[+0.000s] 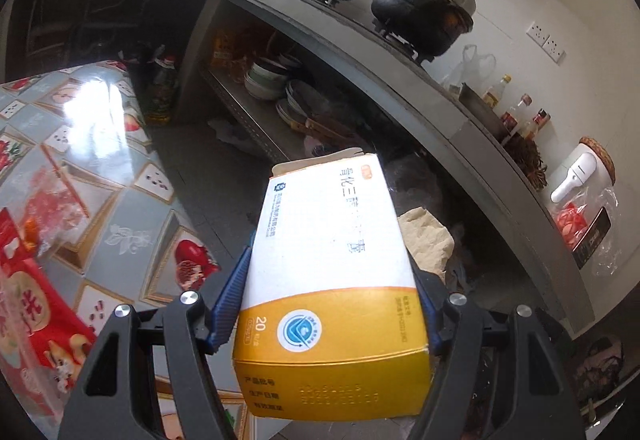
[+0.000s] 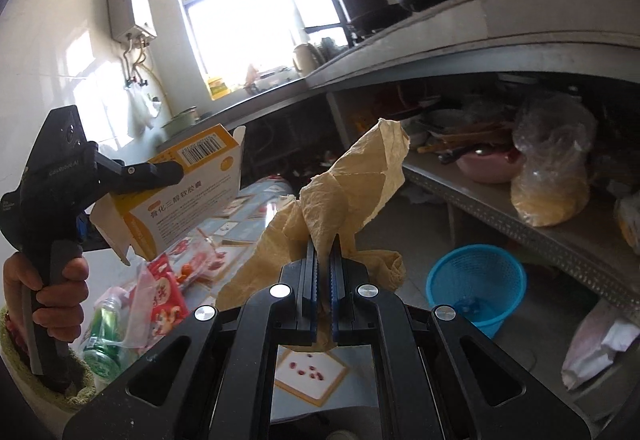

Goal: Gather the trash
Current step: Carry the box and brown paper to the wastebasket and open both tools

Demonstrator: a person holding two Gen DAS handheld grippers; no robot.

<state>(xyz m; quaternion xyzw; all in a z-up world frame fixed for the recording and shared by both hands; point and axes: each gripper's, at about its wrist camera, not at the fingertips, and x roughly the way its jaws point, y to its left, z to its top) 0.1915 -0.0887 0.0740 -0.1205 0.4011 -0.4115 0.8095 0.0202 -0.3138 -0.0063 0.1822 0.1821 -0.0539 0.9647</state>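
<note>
Trash held both sides: left jaws wide around box (image 1: pixel 332 272), right jaws pinching crumpled paper (image 2: pixel 352 188).

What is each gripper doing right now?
Left gripper: shut on the medicine box.
Right gripper: shut on the crumpled paper.

My left gripper (image 1: pixel 324 304) clamps a smooth, slightly glossy cardboard box (image 1: pixel 328 260). My right gripper (image 2: pixel 323 264) pinches crinkled, matt tan paper (image 2: pixel 352 192). Right of the paper: a blue plastic mesh basket (image 2: pixel 476 288). Left of it: a glossy tablecloth (image 1: pixel 100 144).
</note>
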